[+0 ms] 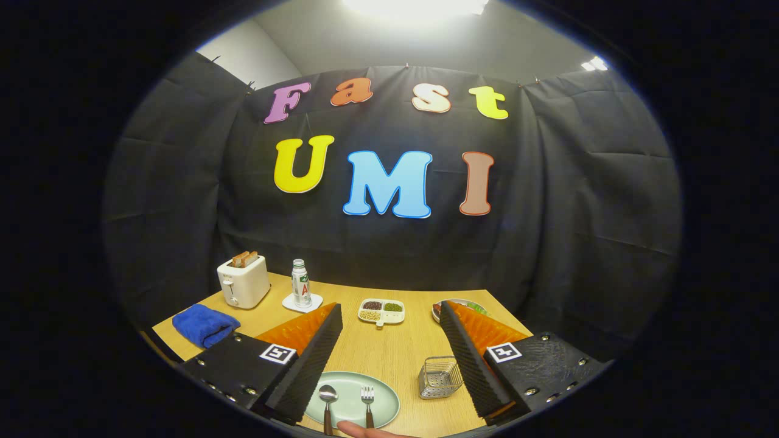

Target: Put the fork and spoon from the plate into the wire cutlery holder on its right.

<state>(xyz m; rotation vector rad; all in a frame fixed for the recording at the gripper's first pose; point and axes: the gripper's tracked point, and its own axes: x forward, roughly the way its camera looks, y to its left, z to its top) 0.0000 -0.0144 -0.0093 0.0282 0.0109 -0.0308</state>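
Wide-open and holding nothing, the gripper (389, 359) hangs above a wooden table (389, 350). Nearest, between the jaws, a pale green plate (352, 403) carries a spoon (327, 401) and a fork (367, 403) side by side (a fingertip (365, 431) shows at the plate's near rim). The wire cutlery holder (439, 377) stands just inside the right jaw. Beyond the fingers sit a divided dish (381, 311), a bottle (300, 283), a toaster (243, 281) and a blue cloth (204, 325).

Wooden table (389, 350), bright ceiling light (414, 6)
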